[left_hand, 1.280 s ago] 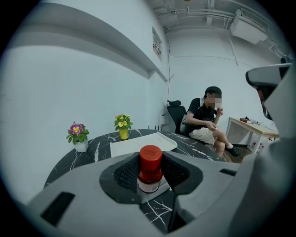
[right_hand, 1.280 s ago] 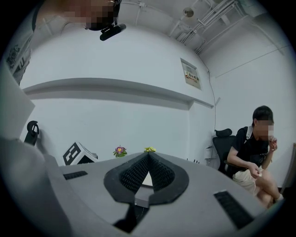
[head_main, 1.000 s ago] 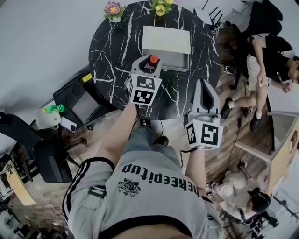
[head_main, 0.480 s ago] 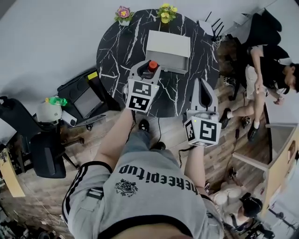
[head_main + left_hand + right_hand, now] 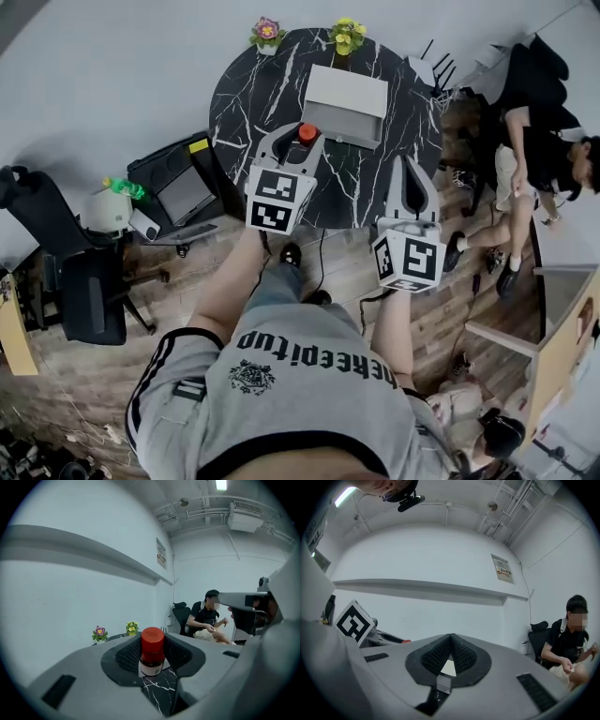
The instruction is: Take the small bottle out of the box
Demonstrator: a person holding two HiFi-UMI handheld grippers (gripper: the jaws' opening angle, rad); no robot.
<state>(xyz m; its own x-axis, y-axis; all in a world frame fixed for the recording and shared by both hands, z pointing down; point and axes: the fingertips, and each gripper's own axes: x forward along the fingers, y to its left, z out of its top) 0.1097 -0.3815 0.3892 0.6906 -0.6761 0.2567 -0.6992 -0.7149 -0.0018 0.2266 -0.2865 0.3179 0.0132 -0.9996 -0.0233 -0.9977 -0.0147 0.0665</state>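
Lifted higher since a second ago, your left gripper (image 5: 298, 140) clamps the upright small bottle (image 5: 152, 649), clear of the box (image 5: 347, 101) just beyond on the bench (image 5: 244, 94); your right gripper (image 5: 410, 173) is closed, empty.

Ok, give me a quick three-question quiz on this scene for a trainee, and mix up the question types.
1. True or false: the left gripper is shut on the small bottle.
2. The bottle's cap is: A red, B blue, C green.
3. Fill in: the jaws of the right gripper are ___, with nothing between them.
Key: 1 true; 2 A; 3 shut.
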